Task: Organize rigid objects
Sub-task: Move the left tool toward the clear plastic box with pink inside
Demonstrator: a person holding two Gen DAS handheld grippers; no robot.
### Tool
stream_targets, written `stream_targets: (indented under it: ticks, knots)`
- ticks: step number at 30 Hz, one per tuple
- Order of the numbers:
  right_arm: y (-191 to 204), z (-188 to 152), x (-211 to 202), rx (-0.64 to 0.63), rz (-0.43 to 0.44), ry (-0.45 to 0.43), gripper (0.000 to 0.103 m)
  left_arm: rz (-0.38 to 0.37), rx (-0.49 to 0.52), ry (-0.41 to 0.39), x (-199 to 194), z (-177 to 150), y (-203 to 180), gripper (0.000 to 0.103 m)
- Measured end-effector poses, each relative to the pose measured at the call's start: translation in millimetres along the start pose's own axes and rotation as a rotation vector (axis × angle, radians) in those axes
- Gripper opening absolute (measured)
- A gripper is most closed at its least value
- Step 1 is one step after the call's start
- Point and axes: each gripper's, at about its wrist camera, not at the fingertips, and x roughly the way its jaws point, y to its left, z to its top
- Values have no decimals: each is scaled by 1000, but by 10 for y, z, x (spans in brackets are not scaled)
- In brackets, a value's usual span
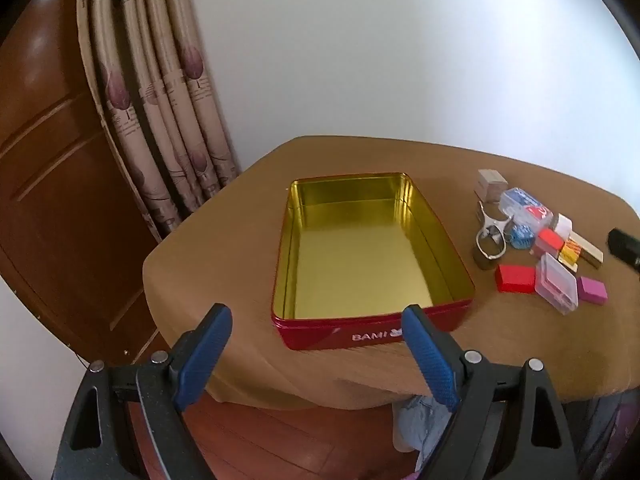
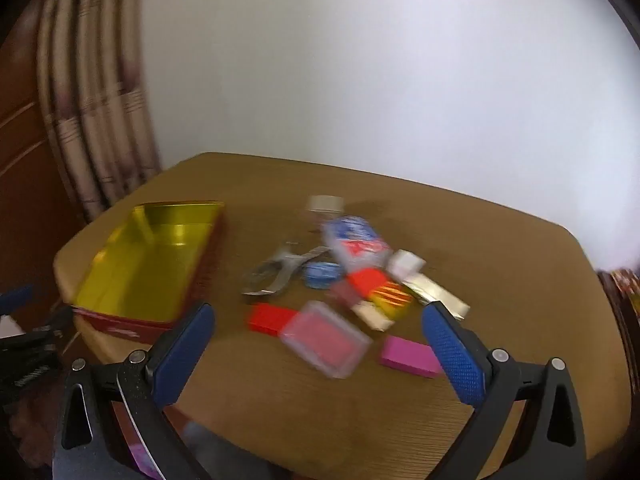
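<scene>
Now red tin (image 1: 372, 334) lidless, gold interior bare; clear case (image 1: 557, 288) holds red contents

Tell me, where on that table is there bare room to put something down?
The tin is empty inside. Bare table lies left of the tin, behind it toward the wall, and along the near edge in front of the right gripper. It is crowded right of the tin, where the small items huddle together.
</scene>
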Motion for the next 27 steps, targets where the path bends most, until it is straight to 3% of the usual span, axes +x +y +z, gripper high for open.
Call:
stream_targets:
  ticks: [5, 11, 20, 27]
  knots:
    - [-601, -127, 143, 86, -100, 57, 103, -25, 28, 17, -27, -29, -128, 89]
    - [-1194, -307, 211, 188, -152, 110, 103, -47, 92, 24, -76, -60, -411, 89]
    - [-1677, -481, 230, 254, -154, 156, 103, -304, 143, 195, 75, 24, -1094, 89]
    - [-1790, -479, 220, 247, -124, 155, 103, -397, 201, 262, 247, 162, -1563, 89]
